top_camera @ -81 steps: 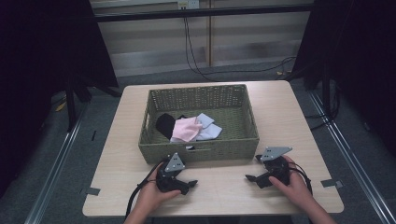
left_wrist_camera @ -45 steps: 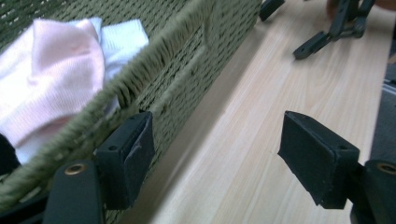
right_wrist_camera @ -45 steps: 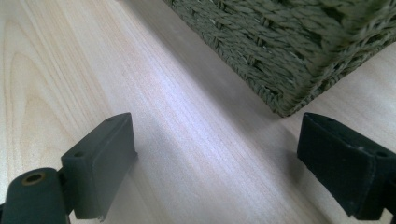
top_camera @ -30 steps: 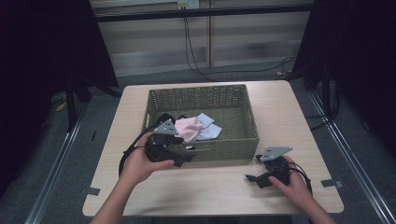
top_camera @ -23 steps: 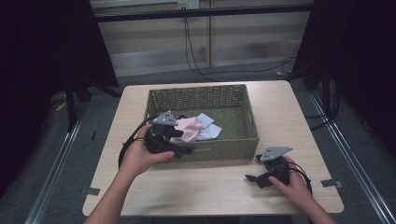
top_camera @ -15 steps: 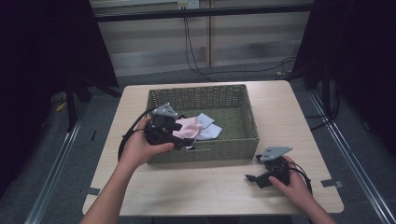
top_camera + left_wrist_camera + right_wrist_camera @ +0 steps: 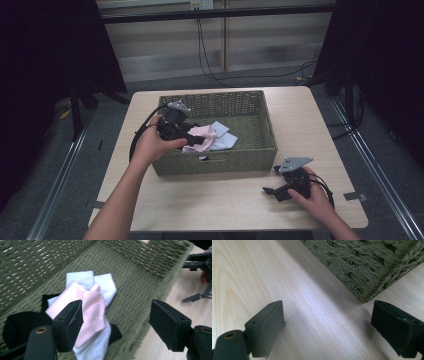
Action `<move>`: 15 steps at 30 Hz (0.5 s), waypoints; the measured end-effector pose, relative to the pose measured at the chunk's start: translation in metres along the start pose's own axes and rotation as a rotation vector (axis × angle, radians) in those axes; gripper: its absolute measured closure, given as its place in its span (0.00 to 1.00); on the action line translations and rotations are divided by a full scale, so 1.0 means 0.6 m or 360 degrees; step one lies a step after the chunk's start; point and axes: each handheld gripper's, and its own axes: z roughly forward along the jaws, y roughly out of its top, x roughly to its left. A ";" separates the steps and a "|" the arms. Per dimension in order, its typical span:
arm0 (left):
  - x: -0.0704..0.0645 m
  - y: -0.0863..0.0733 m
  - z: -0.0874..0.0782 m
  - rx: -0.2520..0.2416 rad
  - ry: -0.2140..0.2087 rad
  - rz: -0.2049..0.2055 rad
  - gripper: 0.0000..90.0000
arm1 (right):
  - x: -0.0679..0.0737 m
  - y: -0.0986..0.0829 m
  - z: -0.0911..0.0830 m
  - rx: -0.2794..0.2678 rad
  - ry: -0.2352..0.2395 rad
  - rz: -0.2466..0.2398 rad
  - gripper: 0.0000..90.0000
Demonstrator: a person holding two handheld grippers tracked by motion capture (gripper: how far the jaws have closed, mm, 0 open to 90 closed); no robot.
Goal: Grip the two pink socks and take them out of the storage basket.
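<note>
Pale wood-grain makes up the rectangular table top (image 7: 320, 125), the largest thing here and the surface that carries all the rest. Near its middle sits the olive-green woven wicker basket (image 7: 260, 150), a deep rectangular box whose walls keep loose cloth together. Inside, toward the left end, lies a heap of small folded cloths: a soft pink cloth (image 7: 91, 308) on top, a white cloth (image 7: 106, 287) under and behind it, and a black cloth (image 7: 17, 325) at the bottom.

The left gripper (image 7: 194, 137) is held over the basket's left part, tilted down into it, presumably so the jaws can straddle the heap. Its jaws stand wide apart and hold nothing; in the left gripper view one jaw lies just against the pink cloth's edge, which looks like the piece being reached for.

The right gripper (image 7: 274, 192) rests on the table in front of the basket's right corner, jaws spread wide and empty, probably parked out of the way.
</note>
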 end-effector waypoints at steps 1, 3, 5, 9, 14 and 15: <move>0.005 0.002 0.002 0.0011 0.0004 -0.0004 0.30 | 0.000 0.000 0.000 0.0000 0.0000 0.0000 0.12; 0.017 0.006 0.008 0.0041 0.0022 -0.0011 0.30 | 0.000 0.000 0.000 0.0000 0.0000 0.0000 0.12; 0.022 0.007 0.012 0.0045 0.0033 -0.0022 0.30 | 0.000 0.000 0.000 0.0000 0.0000 0.0000 0.12; 0.034 0.010 0.025 0.0073 0.0039 -0.0056 0.30 | 0.000 0.000 0.000 0.0000 0.0000 0.0001 0.12; 0.050 0.012 0.048 0.0129 0.0059 -0.0064 0.32 | 0.000 0.000 0.000 0.0001 0.0000 0.0003 0.12; 0.053 0.012 0.052 0.0145 0.0057 -0.0063 0.33 | 0.000 0.000 0.000 0.0003 0.0000 0.0004 0.12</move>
